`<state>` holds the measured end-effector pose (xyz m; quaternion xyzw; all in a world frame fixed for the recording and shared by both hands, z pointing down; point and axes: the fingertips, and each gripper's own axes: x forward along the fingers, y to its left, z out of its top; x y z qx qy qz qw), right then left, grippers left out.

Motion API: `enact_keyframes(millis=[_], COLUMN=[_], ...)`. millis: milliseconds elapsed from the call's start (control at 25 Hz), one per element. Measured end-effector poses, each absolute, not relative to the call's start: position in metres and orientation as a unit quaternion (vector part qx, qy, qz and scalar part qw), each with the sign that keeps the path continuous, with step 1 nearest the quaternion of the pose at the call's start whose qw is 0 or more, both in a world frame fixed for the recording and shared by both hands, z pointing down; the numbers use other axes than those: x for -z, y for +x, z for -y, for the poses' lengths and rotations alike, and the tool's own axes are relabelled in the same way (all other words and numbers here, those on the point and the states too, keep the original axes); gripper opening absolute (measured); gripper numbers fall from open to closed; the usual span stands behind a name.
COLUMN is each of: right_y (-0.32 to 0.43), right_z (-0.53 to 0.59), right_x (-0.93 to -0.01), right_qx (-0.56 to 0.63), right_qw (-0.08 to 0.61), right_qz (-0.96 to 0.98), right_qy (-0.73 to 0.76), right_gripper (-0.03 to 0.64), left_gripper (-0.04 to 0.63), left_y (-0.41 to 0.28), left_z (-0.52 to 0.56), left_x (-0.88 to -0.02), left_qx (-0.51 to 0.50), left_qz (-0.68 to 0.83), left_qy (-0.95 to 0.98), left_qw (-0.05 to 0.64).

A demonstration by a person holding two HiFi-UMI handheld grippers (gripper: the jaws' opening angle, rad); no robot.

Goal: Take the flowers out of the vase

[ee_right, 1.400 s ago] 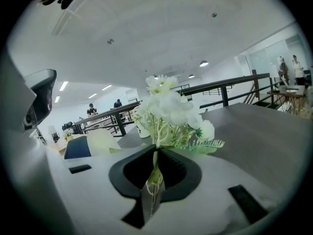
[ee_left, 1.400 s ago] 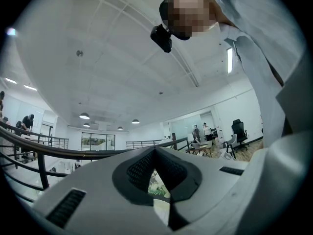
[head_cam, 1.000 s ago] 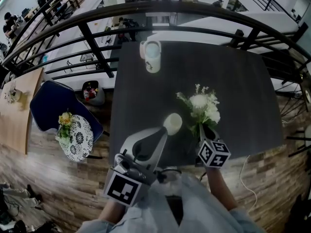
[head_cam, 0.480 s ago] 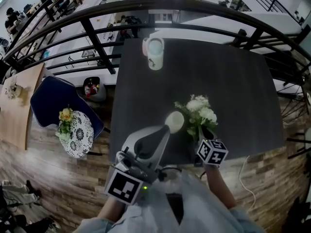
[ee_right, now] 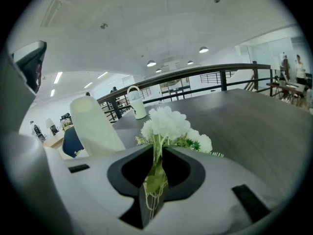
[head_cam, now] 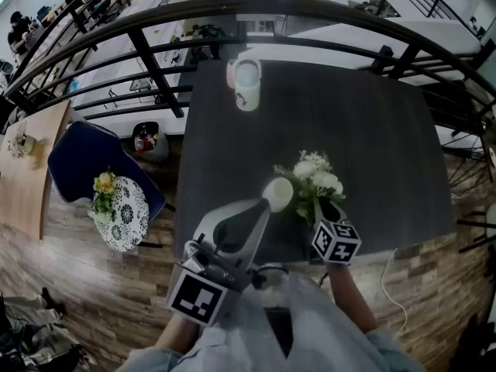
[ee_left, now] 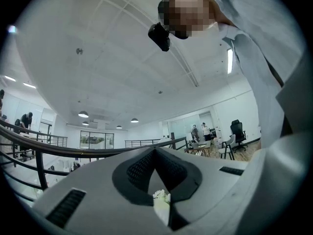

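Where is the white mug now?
In the head view, the white mug stands at the far edge of the dark table, near its left corner, beside the black railing, far from the white vase and flowers.

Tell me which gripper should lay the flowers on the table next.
Right. The right gripper holds the flowers by the stems between its jaws, which have just been opening, over the table; the left gripper clamps the vase.

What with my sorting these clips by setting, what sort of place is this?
Probably an upper-floor gallery in an open-plan office: a dark table stands against a black railing, with desks and people on the level below, and office chairs in view.
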<state>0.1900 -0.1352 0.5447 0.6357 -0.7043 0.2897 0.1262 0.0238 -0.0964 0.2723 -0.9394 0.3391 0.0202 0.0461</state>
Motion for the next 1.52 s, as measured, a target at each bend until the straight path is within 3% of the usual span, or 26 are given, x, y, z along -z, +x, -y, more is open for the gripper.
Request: enact_keyframes(millis=[320,1160,1520], right_y=[0.184,0.134,0.121], right_z=[0.140,0.144,0.134], right_x=[-0.516,-0.364,-0.317], right_qx=[-0.244,-0.113,-0.043], right_qw=[0.120,0.023,0.014], right_qz=[0.723,0.795,0.809], right_qy=[0.635,0.596,0.586], right_gripper=[0.061,-0.002,-0.003], left_gripper=[-0.002,-0.002,-0.002], left_y=[0.025,0.017,0.015], left_z=[0.098,0.105,0.104], left_x=[-0.273,-0.270,-0.266], left_qx=[-0.020,-0.028,-0.031], left_qz=[-0.337,-0.343,-0.343], left_qy=[-0.940,-0.938,-0.937], left_qw=[0.047,0.049,0.054])
